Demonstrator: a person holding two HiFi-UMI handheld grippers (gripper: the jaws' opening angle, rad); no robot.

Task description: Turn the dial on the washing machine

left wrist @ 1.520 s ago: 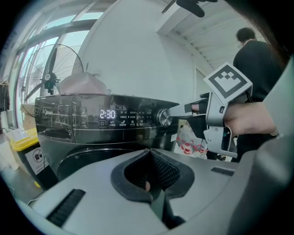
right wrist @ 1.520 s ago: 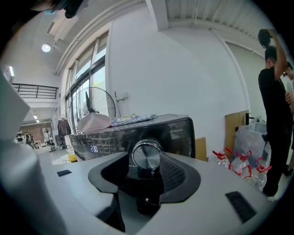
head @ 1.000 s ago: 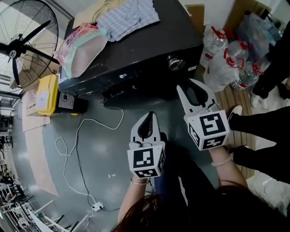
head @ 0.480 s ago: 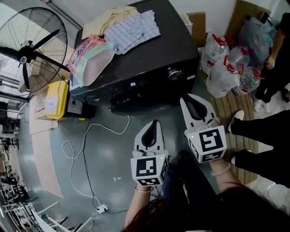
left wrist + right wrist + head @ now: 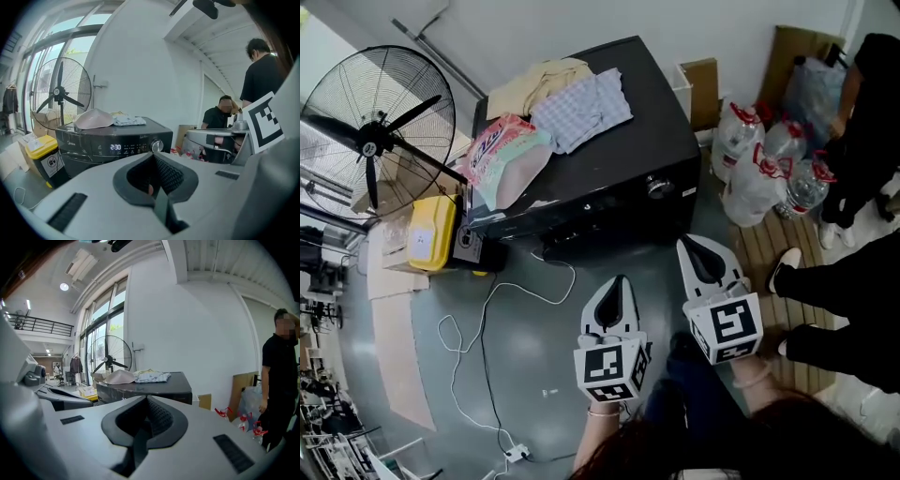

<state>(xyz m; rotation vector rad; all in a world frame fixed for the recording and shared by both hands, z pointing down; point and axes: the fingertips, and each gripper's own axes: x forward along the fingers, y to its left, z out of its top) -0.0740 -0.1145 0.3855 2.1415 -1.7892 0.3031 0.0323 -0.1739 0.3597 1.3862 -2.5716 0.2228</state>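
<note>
I stand back from the black washing machine (image 5: 581, 159) with both grippers raised and well short of it. Its silver dial (image 5: 656, 187) sits at the right end of the front panel, beside a lit display (image 5: 115, 147). My left gripper (image 5: 619, 281) is closed and empty, its jaws pressed together. The jaws of my right gripper (image 5: 689, 246) are closing to meet, with nothing between them. It hangs nearer the dial's side of the machine.

A stretch of grey floor (image 5: 534, 356) separates the grippers from the panel. A white cable (image 5: 487, 319) loops across the floor to the left, from under the machine's front.

On the machine's lid lie a pink-and-white packet (image 5: 506, 159), a checked cloth (image 5: 581, 108) and, behind that, a beige cloth (image 5: 539, 80).

Left of the machine are a yellow bin (image 5: 429, 232) and a pedestal fan (image 5: 375, 141). To its right, large water bottles in plastic bags (image 5: 759, 169) crowd the corner near a cardboard sheet (image 5: 797, 56). A person in black (image 5: 862, 103) stands beyond them, and another person's legs (image 5: 834, 281) stretch in from the right, close to my right gripper.
</note>
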